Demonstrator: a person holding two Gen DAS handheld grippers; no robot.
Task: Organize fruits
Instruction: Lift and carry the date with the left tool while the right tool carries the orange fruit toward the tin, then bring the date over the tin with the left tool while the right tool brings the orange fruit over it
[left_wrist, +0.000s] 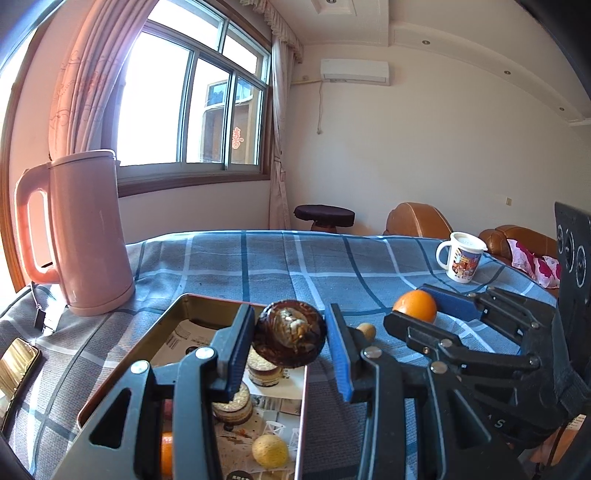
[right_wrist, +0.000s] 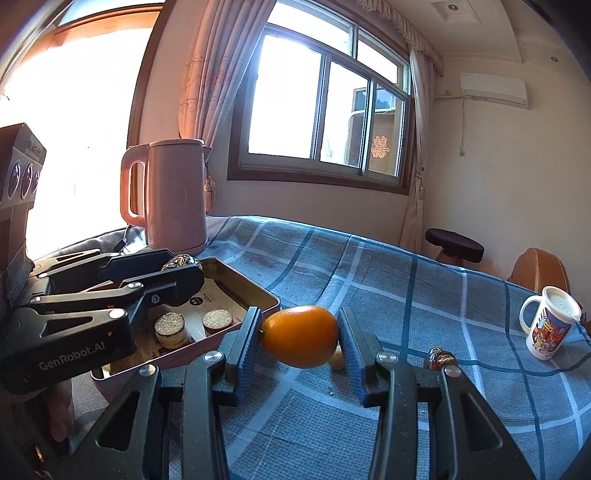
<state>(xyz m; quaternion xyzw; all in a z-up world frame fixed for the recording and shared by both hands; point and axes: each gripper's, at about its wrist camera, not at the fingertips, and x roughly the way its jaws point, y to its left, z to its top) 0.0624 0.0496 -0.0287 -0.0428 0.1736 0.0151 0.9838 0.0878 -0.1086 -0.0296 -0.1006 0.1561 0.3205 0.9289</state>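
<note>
My left gripper (left_wrist: 290, 332) is shut on a dark brown ball with a gold patch (left_wrist: 290, 345) and holds it over the far right corner of an open metal tin (left_wrist: 192, 301). Round cakes (left_wrist: 236, 402), a yellow fruit (left_wrist: 269, 451) and a bit of orange (left_wrist: 166, 452) lie in the tin. My right gripper (right_wrist: 301, 332) is shut on an orange (right_wrist: 301, 338) above the checked cloth, just right of the tin (right_wrist: 258, 290). A small yellow fruit (right_wrist: 337, 361) lies on the cloth under the orange. Both grippers show in each other's view, side by side: the right gripper (left_wrist: 417, 306) and the left gripper (right_wrist: 181, 264).
A pink kettle (left_wrist: 92, 232) stands behind the tin at the left. A printed white mug (right_wrist: 550, 326) stands at the far right of the blue checked tablecloth (right_wrist: 406, 288). Another brown foil-wrapped ball (right_wrist: 441, 358) lies on the cloth. Brown leather seats (left_wrist: 417, 219) stand beyond the table.
</note>
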